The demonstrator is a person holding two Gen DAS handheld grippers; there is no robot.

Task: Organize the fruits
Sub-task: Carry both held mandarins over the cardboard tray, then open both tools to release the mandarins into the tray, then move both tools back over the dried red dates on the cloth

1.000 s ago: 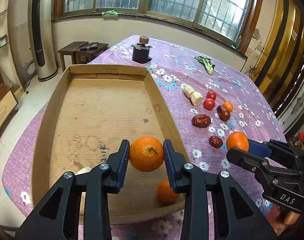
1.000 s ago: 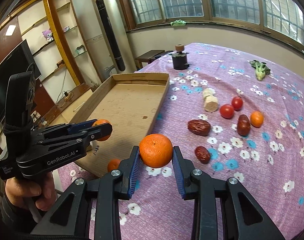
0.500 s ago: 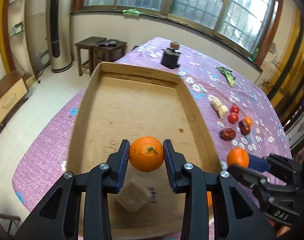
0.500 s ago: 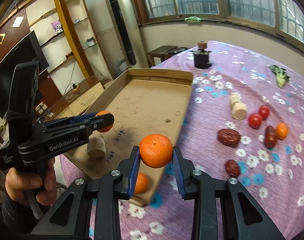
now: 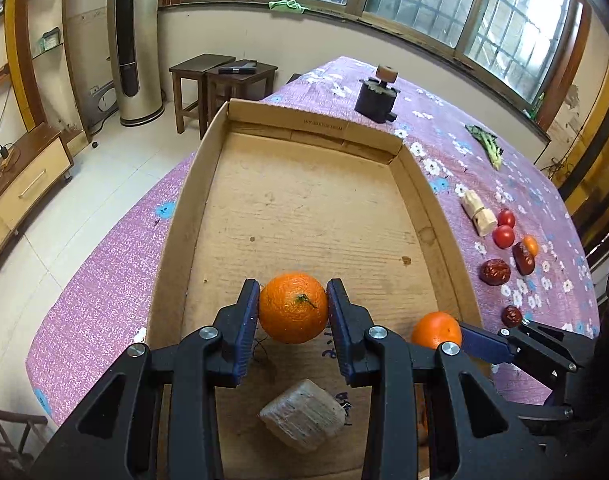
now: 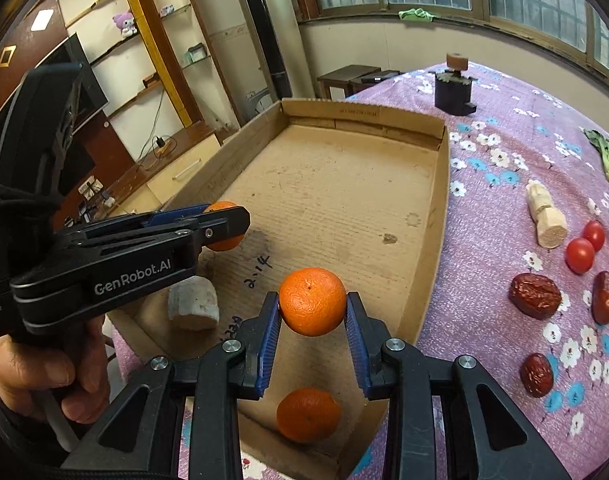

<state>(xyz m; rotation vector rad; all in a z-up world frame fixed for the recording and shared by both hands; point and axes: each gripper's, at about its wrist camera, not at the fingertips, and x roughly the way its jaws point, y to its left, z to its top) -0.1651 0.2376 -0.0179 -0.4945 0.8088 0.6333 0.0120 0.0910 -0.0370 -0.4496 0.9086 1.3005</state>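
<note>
Your left tongs (image 5: 293,312) clamp an orange (image 5: 293,307) above the near half of the cardboard tray (image 5: 304,122). Your right tongs (image 6: 312,320) clamp a second orange (image 6: 312,301) above the tray's near right corner. Inside the tray, a third orange (image 6: 307,414) sits in that corner, and a pale block (image 5: 302,420) lies near the front wall. Dates (image 6: 535,295) and tomatoes (image 6: 579,255) lie on the counter (image 6: 504,216) right of the tray.

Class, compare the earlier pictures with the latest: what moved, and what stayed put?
The right gripper carried its orange from above the tablecloth to over the cardboard tray. The left gripper advanced along the tray. Unchanged: both grips and the fruit on the cloth.
</note>
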